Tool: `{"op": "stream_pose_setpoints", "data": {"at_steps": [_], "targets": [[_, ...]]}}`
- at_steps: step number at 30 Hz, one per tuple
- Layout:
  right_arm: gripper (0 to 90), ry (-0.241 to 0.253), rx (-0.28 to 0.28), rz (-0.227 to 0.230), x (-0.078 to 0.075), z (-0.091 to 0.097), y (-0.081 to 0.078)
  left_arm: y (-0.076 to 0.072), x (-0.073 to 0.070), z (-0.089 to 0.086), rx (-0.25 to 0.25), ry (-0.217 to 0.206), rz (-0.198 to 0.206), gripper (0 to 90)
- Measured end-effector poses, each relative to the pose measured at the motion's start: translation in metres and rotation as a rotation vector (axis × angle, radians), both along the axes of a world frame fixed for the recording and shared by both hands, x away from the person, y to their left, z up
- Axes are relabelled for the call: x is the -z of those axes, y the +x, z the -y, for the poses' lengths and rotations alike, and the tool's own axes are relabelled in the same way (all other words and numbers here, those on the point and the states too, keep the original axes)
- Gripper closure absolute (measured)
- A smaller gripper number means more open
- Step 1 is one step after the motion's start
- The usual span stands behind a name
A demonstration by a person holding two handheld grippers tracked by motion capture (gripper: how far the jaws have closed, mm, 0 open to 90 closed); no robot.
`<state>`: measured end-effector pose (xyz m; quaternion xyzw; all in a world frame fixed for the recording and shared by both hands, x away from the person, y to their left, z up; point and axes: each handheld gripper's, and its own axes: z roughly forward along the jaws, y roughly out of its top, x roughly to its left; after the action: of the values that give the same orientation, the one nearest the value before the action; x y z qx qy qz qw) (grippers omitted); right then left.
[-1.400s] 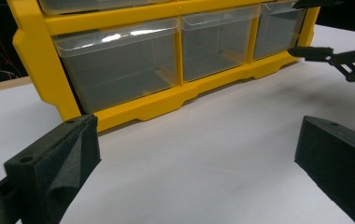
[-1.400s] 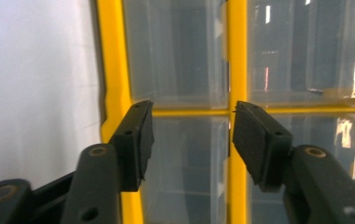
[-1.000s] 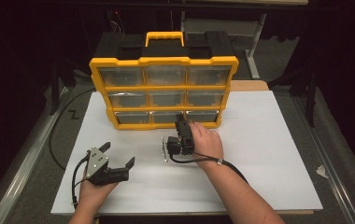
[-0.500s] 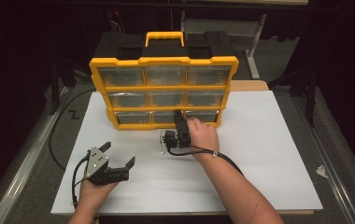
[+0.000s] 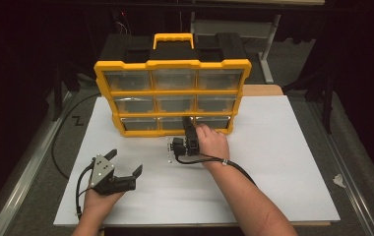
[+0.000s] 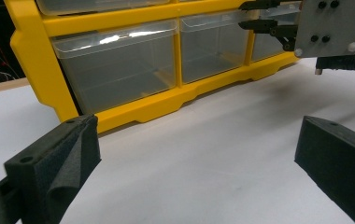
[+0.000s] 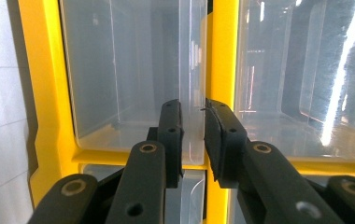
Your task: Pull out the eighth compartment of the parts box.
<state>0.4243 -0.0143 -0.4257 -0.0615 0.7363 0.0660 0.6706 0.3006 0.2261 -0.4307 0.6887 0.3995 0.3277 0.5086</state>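
A yellow organizer with clear drawers stands upright at the back of the white table. My right gripper lies turned on its side at the bottom row. Its jaws have just been closing, and the pads now pinch the clear top lip of the bottom middle drawer, close to the yellow divider. The right gripper is shut on that lip. My left gripper rests low at the front left, open with nothing between its jaws, facing the organizer's bottom left drawer.
A black cable loops off the table's left side beside a metal rail. A pale scrap lies on the grey floor at the right. White table surface stretches in front of and to the right of the organizer.
My right hand has moved a little forward to the organizer's bottom row, and its jaws have come together on the drawer's lip. The left hand has stayed where it was.
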Motion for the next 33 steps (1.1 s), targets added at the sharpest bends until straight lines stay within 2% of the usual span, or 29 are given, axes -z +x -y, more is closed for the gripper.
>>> {"op": "stream_pose_setpoints", "data": {"at_steps": [3, 5, 14, 22, 29, 32, 33], "targets": [[79.0, 0.018, 0.0, -0.005, -0.001, 0.001, -0.001, 0.0, 0.0, 0.0, 0.0, -0.001, 0.0, 0.9], [79.0, 0.002, -0.01, -0.002, -0.003, 0.001, -0.001, 0.0, 0.0, 0.0, -0.001, -0.001, 0.0, 0.9], [79.2, -0.004, -0.016, -0.003, -0.003, 0.002, -0.008, 0.0, 0.0, 0.0, 0.002, -0.002, 0.002, 0.9], [79.1, -0.007, -0.023, -0.006, -0.003, 0.004, -0.022, 0.0, 0.0, 0.0, 0.001, -0.005, 0.003, 0.9], [78.6, -0.007, -0.026, -0.014, -0.004, 0.005, -0.024, 0.0, -0.001, 0.0, 0.002, -0.006, 0.004, 0.9], [74.4, -0.008, -0.026, -0.025, -0.004, 0.005, -0.024, 0.0, -0.001, 0.0, 0.001, -0.007, 0.003, 0.9], [67.4, 0.002, -0.026, -0.044, -0.006, 0.004, -0.024, 0.0, 0.0, 0.0, 0.002, -0.006, 0.002, 0.9]]}}
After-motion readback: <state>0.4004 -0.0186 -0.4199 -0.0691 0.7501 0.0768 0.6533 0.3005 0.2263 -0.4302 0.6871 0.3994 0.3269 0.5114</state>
